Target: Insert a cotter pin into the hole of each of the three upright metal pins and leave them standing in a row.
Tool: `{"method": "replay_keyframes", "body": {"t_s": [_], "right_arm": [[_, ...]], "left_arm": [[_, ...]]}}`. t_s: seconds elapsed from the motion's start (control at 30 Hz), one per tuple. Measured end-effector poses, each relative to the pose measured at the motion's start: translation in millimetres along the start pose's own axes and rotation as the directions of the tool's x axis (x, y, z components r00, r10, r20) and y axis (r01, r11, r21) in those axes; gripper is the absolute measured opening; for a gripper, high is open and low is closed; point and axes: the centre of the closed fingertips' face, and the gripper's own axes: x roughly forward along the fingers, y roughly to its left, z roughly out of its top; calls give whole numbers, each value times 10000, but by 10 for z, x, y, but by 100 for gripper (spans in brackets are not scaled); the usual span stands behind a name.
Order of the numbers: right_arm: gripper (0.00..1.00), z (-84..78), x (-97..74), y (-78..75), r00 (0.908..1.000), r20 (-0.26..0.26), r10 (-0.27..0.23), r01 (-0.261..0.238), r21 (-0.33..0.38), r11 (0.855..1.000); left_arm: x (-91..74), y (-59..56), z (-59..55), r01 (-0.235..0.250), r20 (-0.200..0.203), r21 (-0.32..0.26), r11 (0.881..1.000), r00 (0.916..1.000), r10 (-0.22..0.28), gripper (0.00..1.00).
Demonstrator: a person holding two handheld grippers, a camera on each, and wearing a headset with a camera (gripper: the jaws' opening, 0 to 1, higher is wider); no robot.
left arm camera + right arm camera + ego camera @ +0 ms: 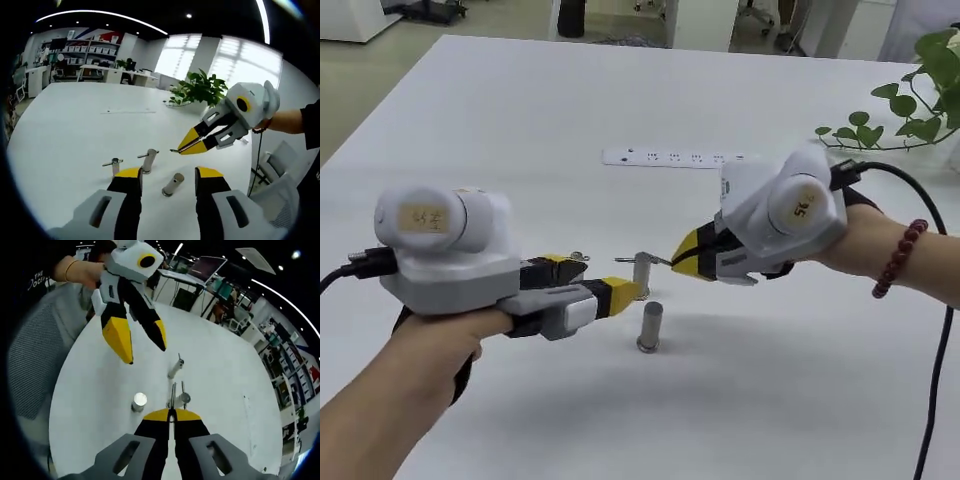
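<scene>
Now right gripper (680, 261) pinches cotter pin (660, 261) level toward middle pin (641, 279); left gripper (608, 276) gapes wide.

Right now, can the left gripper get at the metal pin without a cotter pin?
Probably yes. The left gripper is open and the bare metal pin stands free ahead of it. The right gripper holds a cotter pin at the neighbouring pin.
</scene>
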Motion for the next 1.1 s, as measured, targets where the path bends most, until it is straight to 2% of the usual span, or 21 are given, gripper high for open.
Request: {"method": "replay_keyframes", "body": {"t_s": [0.13, 0.27, 0.43, 0.7, 1.1], "right_arm": [[0, 89, -14, 80, 10000, 47, 71, -68, -526, 9986], [0, 167, -27, 142, 9995, 194, 235, -220, -702, 9973], [0, 268, -47, 203, 9987, 383, 342, -302, -1009, 9944], [0, 375, -61, 265, 9971, 600, 463, -382, -1307, 9907], [0, 423, -58, 283, 9966, 680, 472, -373, -1413, 9893]], "left_arm": [[20, -13, 11, 111, 7, -205, 9997, 9999, -111, 35], [36, -29, -1, 181, -71, -313, 9993, 9998, -183, 29], [50, -100, 3, 532, -38, -549, 9971, 9986, -535, 16], [82, -177, 21, 907, 30, -915, 9917, 9959, -908, 9], [95, -200, 28, 1068, 61, -1048, 9887, 9943, -1067, 0]]}}
